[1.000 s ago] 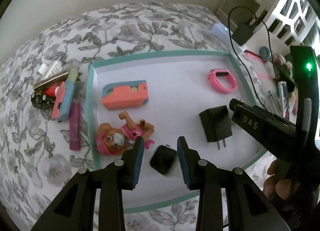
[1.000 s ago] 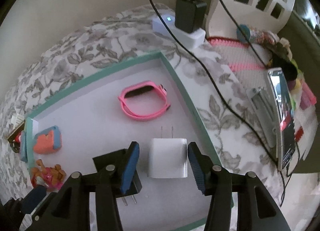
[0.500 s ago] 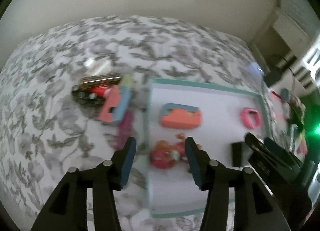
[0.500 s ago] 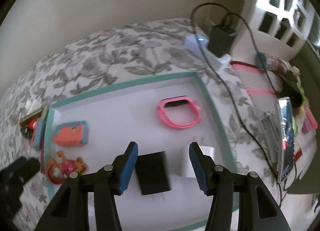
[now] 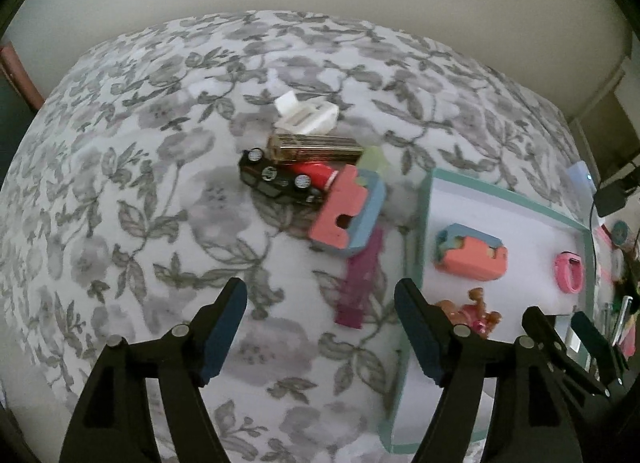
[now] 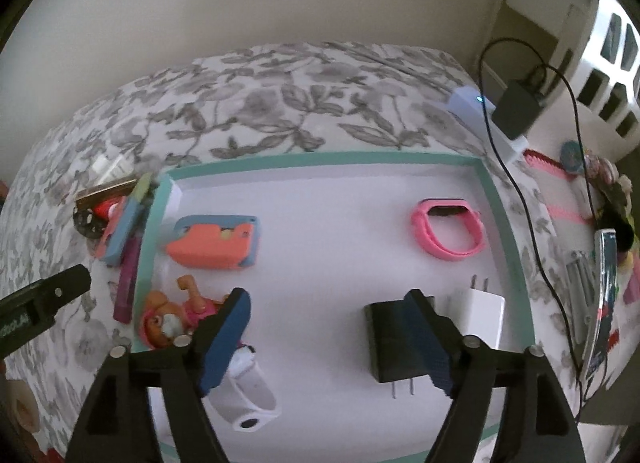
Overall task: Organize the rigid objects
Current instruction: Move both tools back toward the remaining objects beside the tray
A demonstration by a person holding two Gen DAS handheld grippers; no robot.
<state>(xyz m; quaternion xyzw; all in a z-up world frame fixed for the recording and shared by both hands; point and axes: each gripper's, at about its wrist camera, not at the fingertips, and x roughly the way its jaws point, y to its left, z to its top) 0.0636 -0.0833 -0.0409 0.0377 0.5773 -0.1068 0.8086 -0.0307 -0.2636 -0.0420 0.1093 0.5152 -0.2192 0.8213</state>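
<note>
A white tray with a teal rim (image 6: 320, 161) lies on the flowered bedspread; it also shows in the left wrist view (image 5: 424, 231). In it are a pink wristband (image 6: 448, 233), a black charger (image 6: 390, 339), a white charger (image 6: 478, 315), an orange-and-blue block (image 6: 216, 241), a toy pup figure (image 6: 172, 313) and a white band (image 6: 252, 395). Left of the tray lies a pile: a toy car (image 5: 280, 179), a harmonica (image 5: 316, 145), a pink-and-blue block (image 5: 348, 219), a magenta bar (image 5: 360, 283) and a white piece (image 5: 306, 115). My left gripper (image 5: 320, 327) is open and empty above the bedspread. My right gripper (image 6: 328, 343) is open and empty above the tray.
A power strip with a black adapter (image 6: 516, 109) and its cable (image 6: 520, 199) sit beyond the tray's right corner. Toys, a phone-like item (image 6: 604, 295) and pink knitwork crowd the right edge. A wall runs behind the bed.
The left gripper has let go of the dark item it held over the tray and swung left over the bedspread, opening wide. The right gripper has drawn back from the white charger and opened wider.
</note>
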